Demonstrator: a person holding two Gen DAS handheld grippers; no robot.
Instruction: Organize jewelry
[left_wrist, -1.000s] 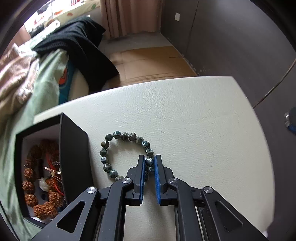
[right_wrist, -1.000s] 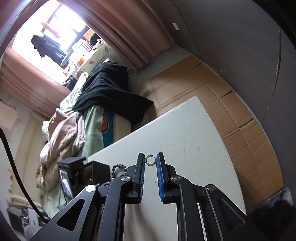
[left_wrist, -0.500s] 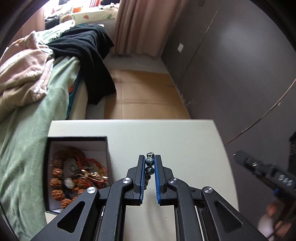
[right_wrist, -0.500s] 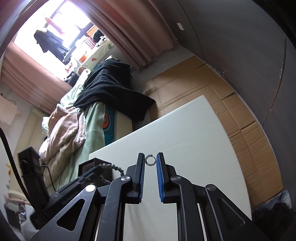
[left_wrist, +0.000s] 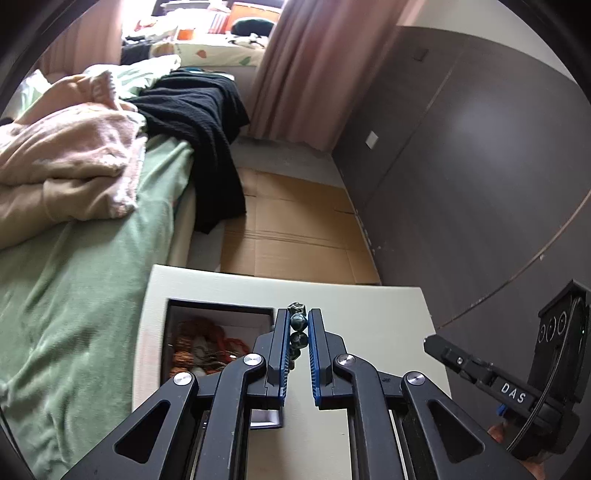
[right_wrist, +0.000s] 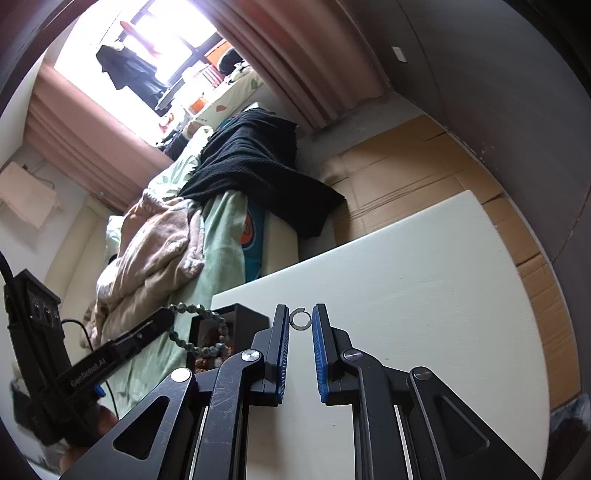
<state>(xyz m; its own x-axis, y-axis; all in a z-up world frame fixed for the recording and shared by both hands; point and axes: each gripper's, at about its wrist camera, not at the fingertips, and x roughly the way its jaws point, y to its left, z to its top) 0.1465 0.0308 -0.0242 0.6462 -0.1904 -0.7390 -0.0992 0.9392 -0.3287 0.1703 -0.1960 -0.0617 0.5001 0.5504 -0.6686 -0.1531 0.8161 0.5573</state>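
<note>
Above the box (left_wrist: 218, 308), dark-green beaded bracelet (left_wrist: 298, 322) dangles.

Lifted the bead bracelet (left_wrist: 298, 325) off the white table (left_wrist: 384, 314), where a second earlier it lay in a loop just beside the black box (left_wrist: 218, 306). Carried it, pinched in the left gripper (left_wrist: 297, 334), up and over toward the box; now hanging in the air above the box's near corner, seen dangling in the right wrist view (right_wrist: 207, 325). Brought the right gripper (right_wrist: 300, 321) a little nearer the box, into the left camera's sight (left_wrist: 436, 345).
</note>
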